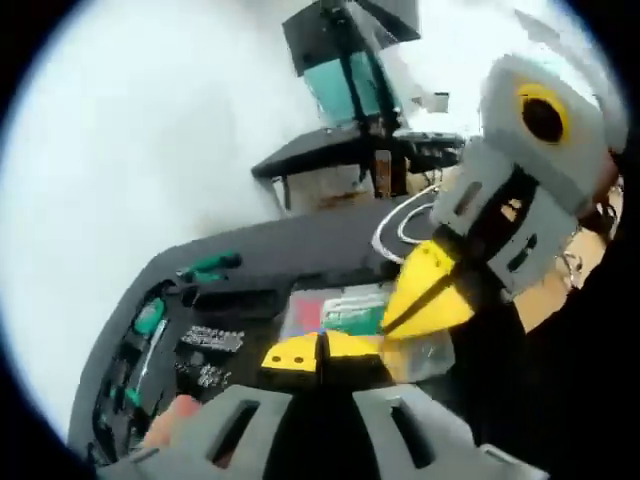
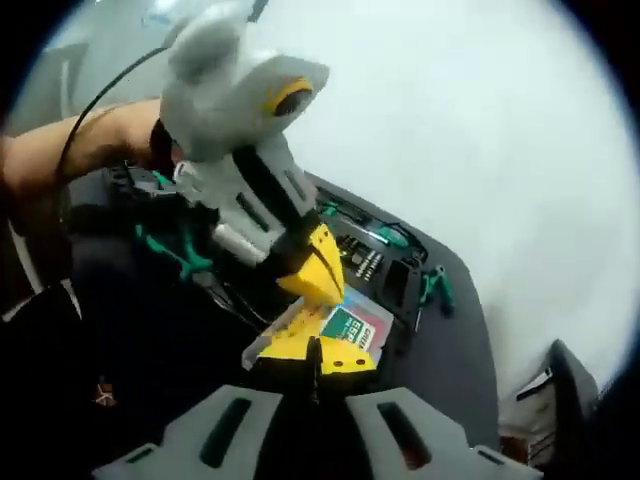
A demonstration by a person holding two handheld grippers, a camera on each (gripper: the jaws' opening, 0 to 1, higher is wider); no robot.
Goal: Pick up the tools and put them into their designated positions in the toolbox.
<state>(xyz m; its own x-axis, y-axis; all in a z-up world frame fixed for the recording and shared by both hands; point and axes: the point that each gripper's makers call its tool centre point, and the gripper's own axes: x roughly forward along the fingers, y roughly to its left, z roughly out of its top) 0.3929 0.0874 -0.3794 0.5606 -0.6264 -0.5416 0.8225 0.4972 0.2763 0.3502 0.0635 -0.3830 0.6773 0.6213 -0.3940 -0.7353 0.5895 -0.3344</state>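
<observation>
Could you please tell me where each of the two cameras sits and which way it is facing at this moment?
Left gripper view: rides the left gripper, looking along its yellow-tipped jaws at the open toolbox; the right gripper comes in from the right.
Right gripper view: rides the right gripper, facing the toolbox; the left gripper and a person's forearm come in from the left.
Shared: toolbox, both grippers, red-and-green card.
</observation>
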